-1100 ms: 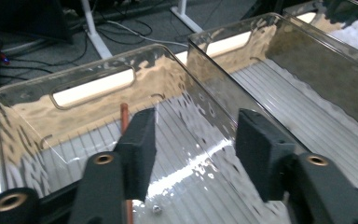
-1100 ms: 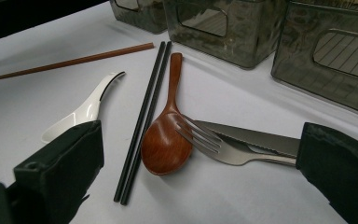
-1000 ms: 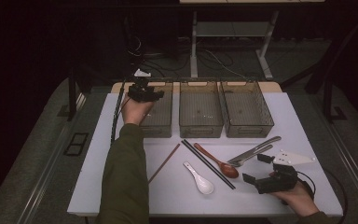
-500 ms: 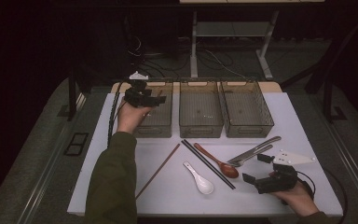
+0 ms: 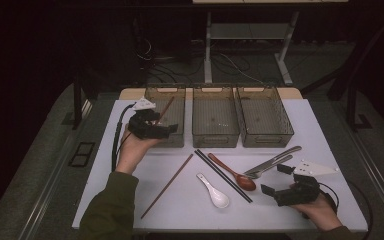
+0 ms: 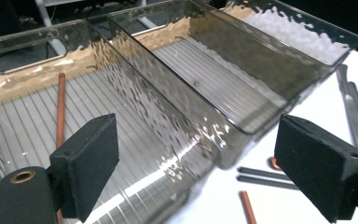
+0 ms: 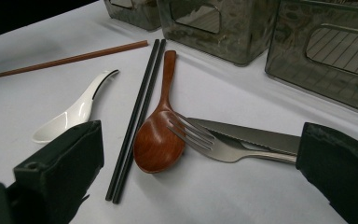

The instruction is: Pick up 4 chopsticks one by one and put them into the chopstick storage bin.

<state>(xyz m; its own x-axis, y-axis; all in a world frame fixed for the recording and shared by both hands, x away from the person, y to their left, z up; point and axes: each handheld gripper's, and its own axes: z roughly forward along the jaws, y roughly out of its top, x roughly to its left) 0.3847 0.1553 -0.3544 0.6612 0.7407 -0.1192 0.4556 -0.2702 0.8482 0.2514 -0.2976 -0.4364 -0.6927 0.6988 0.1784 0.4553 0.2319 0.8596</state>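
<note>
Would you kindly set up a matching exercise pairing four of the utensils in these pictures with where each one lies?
Things:
1. brown chopstick
2. white spoon
3. wooden spoon
4. black chopsticks

Places:
A. between the white spoon and the wooden spoon
B. bowl touching the fork's tines
C. leaning in the left bin
D. on the table, left of the black chopsticks

Pairs: 1-C, 2-D, 3-B, 4-A

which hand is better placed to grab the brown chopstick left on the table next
Left. The left gripper is open and empty at the left bin, nearer the brown chopstick. The right gripper sits by the fork and knife.
</note>
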